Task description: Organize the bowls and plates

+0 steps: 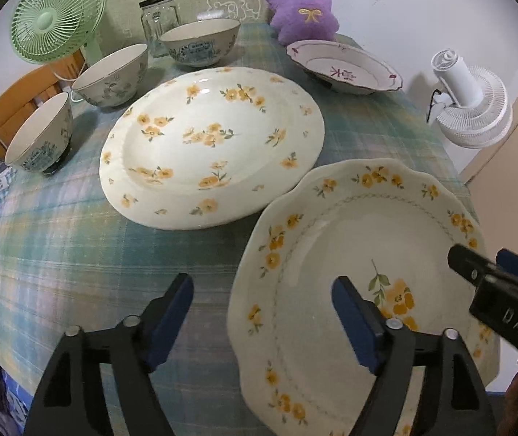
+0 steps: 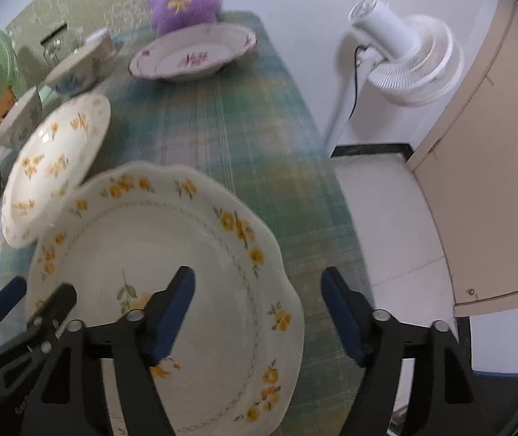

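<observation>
Left gripper (image 1: pixel 262 312) nearest, jaws spread, straddling the near-left rim of the scalloped plate (image 1: pixel 349 232); one pad over the well, the other outside over the cloth, neither pressing. Right gripper (image 2: pixel 259 309) same on the plate's right rim, jaws spread, nothing pinched. The plate sits on the bench (image 1: pixel 59 239) at the near right corner, its far-left edge looks to overlap the rim of the round floral plate (image 1: pixel 208 141), contact unclear. Likely step: two-handed rim grab to stack it on the round plate. Do it well: seat both pads deep on opposite rims, close evenly, lift level, clear the round plate's rim before shifting across. Risk: the glazed rim may slip. Further back: three bowls (image 1: pixel 113 74) at left, pink-flower plate (image 1: pixel 344 67) far right, well apart.
</observation>
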